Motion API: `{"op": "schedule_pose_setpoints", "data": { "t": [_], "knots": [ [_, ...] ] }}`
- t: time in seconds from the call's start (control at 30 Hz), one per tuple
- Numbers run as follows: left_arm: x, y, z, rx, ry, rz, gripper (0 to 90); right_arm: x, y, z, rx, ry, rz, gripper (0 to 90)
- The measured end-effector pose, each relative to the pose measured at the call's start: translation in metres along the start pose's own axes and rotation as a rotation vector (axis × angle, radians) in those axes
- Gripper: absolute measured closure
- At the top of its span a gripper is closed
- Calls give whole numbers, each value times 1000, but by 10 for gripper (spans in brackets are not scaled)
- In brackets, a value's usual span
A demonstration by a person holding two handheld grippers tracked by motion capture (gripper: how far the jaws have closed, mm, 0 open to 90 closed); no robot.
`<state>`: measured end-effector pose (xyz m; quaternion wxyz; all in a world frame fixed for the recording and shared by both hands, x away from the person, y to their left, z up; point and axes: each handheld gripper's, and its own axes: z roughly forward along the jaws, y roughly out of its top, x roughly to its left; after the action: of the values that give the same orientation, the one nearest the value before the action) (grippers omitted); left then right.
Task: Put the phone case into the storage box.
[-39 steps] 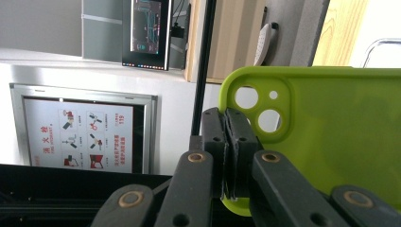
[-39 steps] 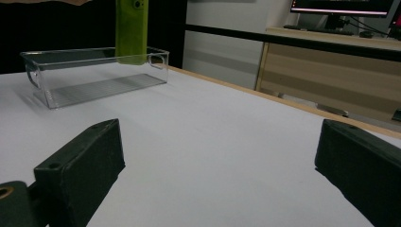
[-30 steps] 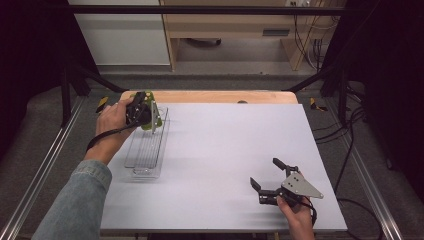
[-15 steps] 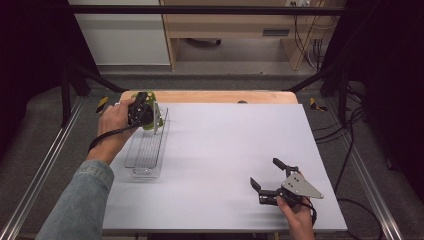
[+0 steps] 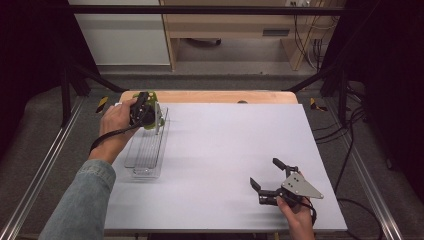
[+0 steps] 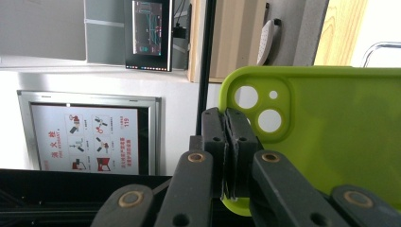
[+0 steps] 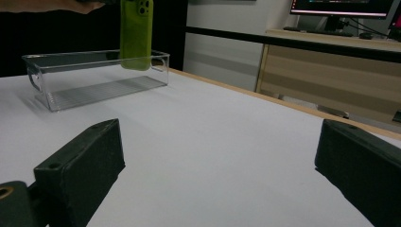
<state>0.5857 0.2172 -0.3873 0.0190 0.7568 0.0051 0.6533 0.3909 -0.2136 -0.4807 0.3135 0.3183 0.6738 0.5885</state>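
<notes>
Hovering left tool (image 5: 150, 116) clamps green phone case (image 6: 326, 137) above clear tray (image 5: 145, 150).

We see a white table (image 5: 220, 150) with a bare wooden strip along its far edge, and on it, near its left side, a clear plastic bin (image 5: 145, 152) stands.

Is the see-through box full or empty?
Empty. The clear box shows only its ribbed bottom; the green phone case hangs above it.
</notes>
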Motion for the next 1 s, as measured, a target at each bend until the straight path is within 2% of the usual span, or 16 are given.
{"op": "schedule_pose_setpoints", "data": {
  "t": [0.23, 0.4, 0.77, 1.0],
  "knots": [
    [-5, -3, 5, 2, -1, -1, 878, 2, -1, 2, 5, 7, -2, 23],
    [-6, -3, 7, 5, 9, -15, 878, 1, -1, 1, 5, 9, 0, 23],
    [-20, 3, 16, 5, 8, 11, 878, 0, -1, 1, 3, 4, 1, 23],
    [-23, 4, 20, 4, 34, 20, 877, 0, -1, 1, 4, 4, 8, 23]
  ]
}}
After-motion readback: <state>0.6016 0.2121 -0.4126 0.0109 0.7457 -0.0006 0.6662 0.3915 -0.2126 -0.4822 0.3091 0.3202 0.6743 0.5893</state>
